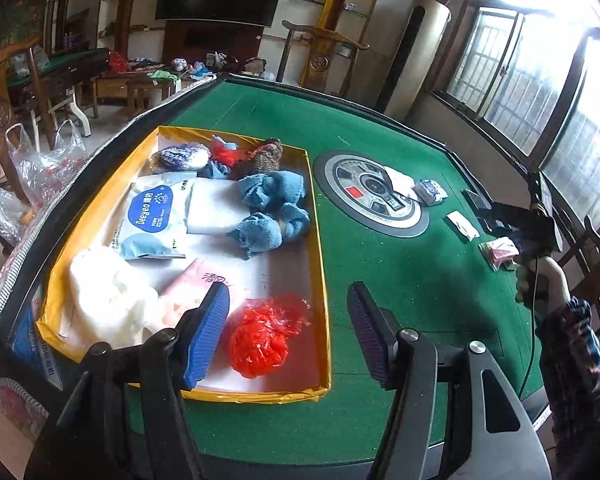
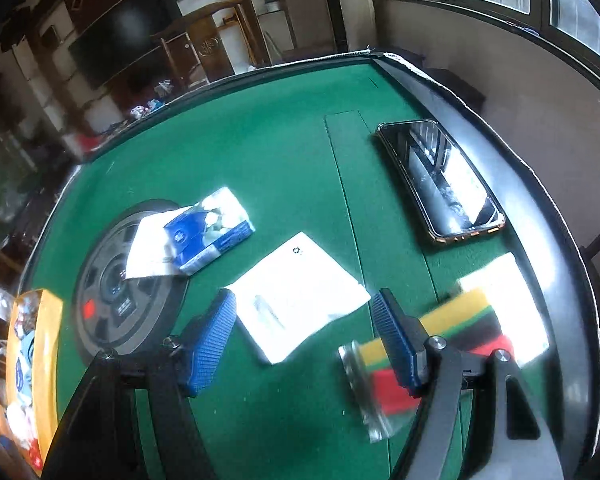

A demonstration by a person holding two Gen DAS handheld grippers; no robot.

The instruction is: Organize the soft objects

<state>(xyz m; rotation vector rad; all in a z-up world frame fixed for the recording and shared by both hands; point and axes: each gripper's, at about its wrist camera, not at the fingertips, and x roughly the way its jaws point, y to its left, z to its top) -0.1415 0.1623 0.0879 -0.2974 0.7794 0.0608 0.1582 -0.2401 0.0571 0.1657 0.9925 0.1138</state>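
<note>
A yellow cardboard box (image 1: 320, 280) on the green table holds soft things: a blue towel (image 1: 272, 208), a red plastic bag (image 1: 264, 336), a white fluffy wad (image 1: 108, 296), a pink tissue pack (image 1: 188, 288) and a white and blue wipes pack (image 1: 152, 216). My left gripper (image 1: 288, 336) hovers open over the box's near right corner, nothing between its fingers. My right gripper (image 2: 304, 340) is open above a flat white packet (image 2: 296, 300). A blue tissue pack (image 2: 210, 232) lies further off. A clear-wrapped striped pack (image 2: 460, 332) sits by the right finger.
A round control panel (image 1: 374, 196) sits in the table's middle. A phone (image 2: 440, 180) lies near the table's black rim (image 2: 540, 200). A small pink packet (image 1: 498, 252) lies near a person's patterned sleeve (image 1: 572, 340). Chairs and a window stand beyond the table.
</note>
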